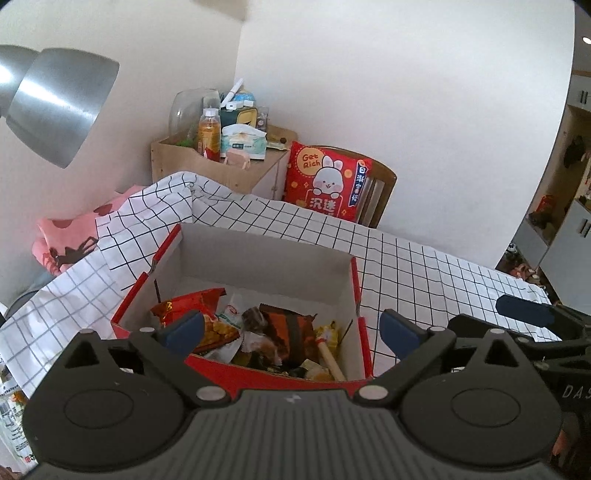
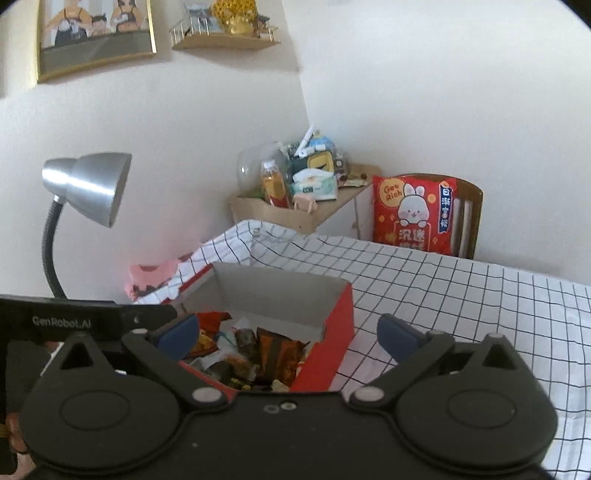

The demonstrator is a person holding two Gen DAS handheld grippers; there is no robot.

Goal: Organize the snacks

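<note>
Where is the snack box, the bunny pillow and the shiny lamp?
snack box (image 1: 266,258): left wrist view, on its bare inner back wall.
bunny pillow (image 2: 413,214): right wrist view, on the white bunny's face.
shiny lamp (image 2: 92,188): right wrist view, on the silver shade.

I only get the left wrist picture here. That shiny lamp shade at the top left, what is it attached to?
Observer: The lamp shade sits on a black bendy neck that curves downward.
Operator: Anything on the wall above it?
Observer: Yes, a gold-framed picture, with a small wall shelf beside it.
Operator: Is the other gripper holding a snack?
Observer: No, the right gripper is open with nothing between its fingers, facing the red box.
</note>
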